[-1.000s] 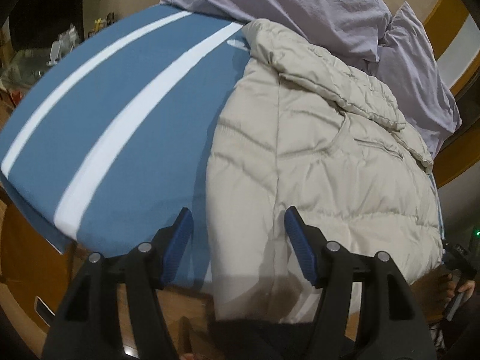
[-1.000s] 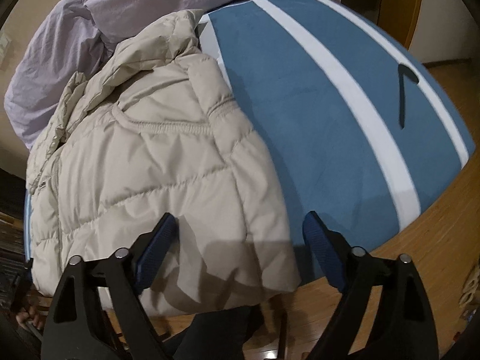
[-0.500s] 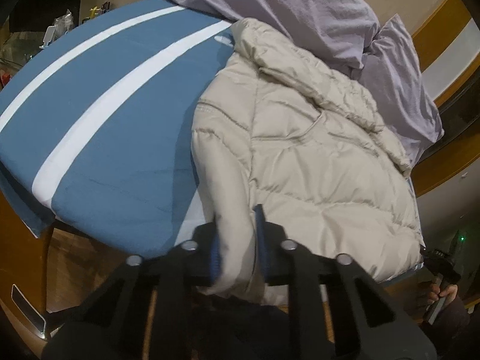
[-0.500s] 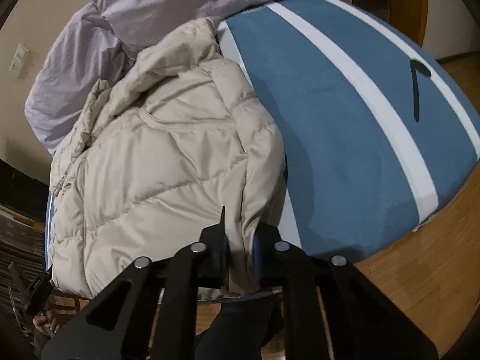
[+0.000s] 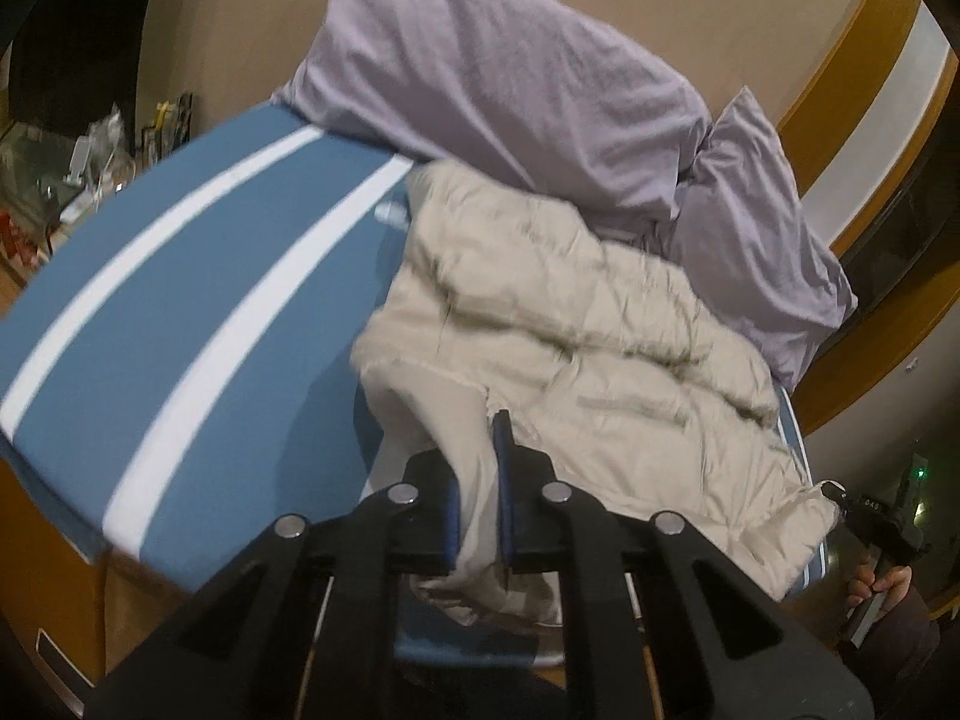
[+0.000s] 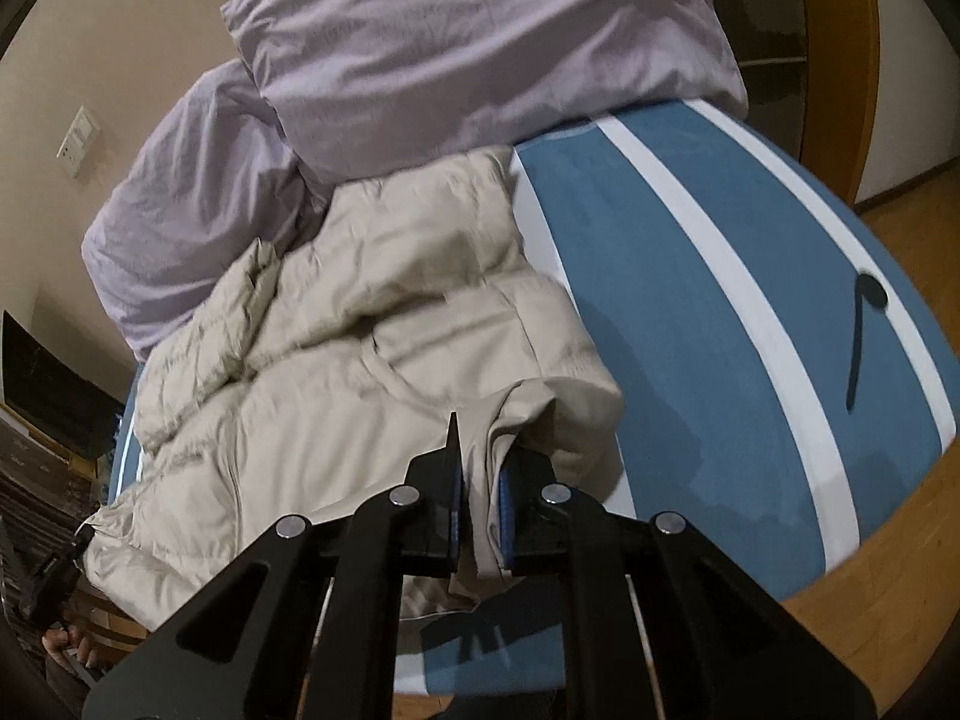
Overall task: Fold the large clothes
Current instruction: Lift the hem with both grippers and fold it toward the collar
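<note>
A beige quilted puffer jacket (image 5: 576,324) lies on a blue bed cover with white stripes (image 5: 180,312); it also shows in the right wrist view (image 6: 372,348). My left gripper (image 5: 477,480) is shut on the jacket's bottom hem at one corner and holds it lifted off the bed. My right gripper (image 6: 480,480) is shut on the hem at the other corner, also lifted. The jacket's lower part bunches and curls up toward its collar end.
Two lilac pillows (image 5: 516,72) rest against the wall behind the jacket, touching its collar. A dark strap-like object (image 6: 861,336) lies on the blue cover (image 6: 690,276) at the right. Wooden floor (image 6: 900,594) surrounds the bed's foot. Cluttered shelf (image 5: 90,162) at far left.
Both grippers closed from open onto the jacket's hem, then lifted it up and forward over the bed; the jacket's lower half now bunches toward the pillows.
</note>
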A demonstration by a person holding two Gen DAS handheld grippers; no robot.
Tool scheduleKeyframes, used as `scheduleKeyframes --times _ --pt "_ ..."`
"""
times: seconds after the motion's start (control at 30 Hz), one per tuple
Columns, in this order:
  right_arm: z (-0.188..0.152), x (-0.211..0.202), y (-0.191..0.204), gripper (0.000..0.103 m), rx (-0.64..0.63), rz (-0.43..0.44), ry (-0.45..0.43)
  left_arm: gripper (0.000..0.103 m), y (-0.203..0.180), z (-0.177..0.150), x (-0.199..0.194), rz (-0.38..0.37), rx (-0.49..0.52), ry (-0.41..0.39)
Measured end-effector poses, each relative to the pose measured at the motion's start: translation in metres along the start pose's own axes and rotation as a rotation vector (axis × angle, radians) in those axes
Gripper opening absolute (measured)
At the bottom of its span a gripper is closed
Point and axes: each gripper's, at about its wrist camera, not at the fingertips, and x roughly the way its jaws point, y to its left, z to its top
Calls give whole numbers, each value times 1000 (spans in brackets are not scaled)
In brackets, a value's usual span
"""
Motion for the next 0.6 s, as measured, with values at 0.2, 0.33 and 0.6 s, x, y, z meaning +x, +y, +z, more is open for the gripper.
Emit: scheduleKeyframes --times 0.2,0.33,0.6 --pt "40 5 18 9 -8 15 -54 10 -16 45 10 8 24 -49" --pt "70 12 34 9 -19 19 -90 10 -24 78 25 17 34 -69" --pt "135 41 65 9 -37 18 -137 10 -38 145 66 33 55 -93"
